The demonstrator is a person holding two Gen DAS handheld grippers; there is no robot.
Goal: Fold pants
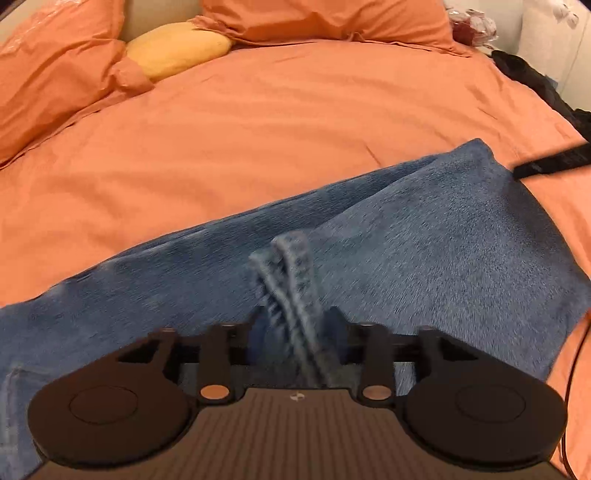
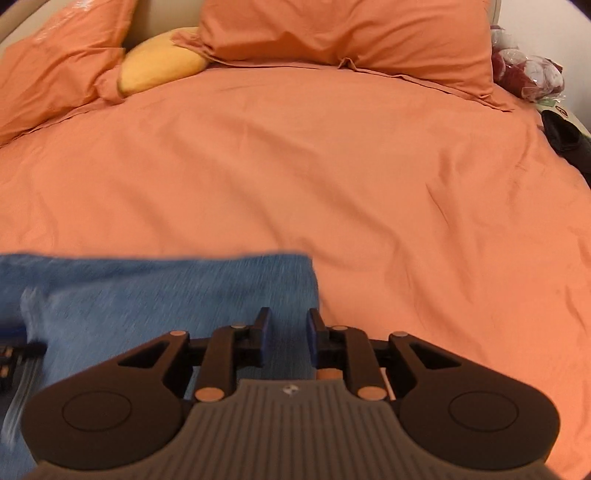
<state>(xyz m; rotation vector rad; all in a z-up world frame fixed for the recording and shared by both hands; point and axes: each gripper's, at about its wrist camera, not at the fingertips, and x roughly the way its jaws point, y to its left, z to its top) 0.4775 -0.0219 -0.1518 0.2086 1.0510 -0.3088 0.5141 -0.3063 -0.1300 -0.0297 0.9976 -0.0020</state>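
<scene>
Blue denim pants (image 1: 424, 240) lie across the orange bed cover. My left gripper (image 1: 293, 321) is shut on the pants' hem (image 1: 291, 269), which sticks up doubled between its fingers. In the right wrist view the pants (image 2: 166, 291) lie low on the left, their corner just ahead of my right gripper (image 2: 286, 325). Its jaws stand a little apart with nothing between them, above the pants' right edge. The right gripper's finger (image 1: 554, 160) shows at the left view's right edge, beside the pants' far corner. The left gripper's tip (image 2: 18, 354) shows at the far left.
Orange pillows (image 2: 351, 33) and a yellow cushion (image 2: 162, 66) lie at the head of the bed. Dark clothing (image 1: 543, 85) and a red and white bundle (image 2: 524, 70) sit at the bed's right edge. The orange cover (image 2: 406, 184) stretches ahead.
</scene>
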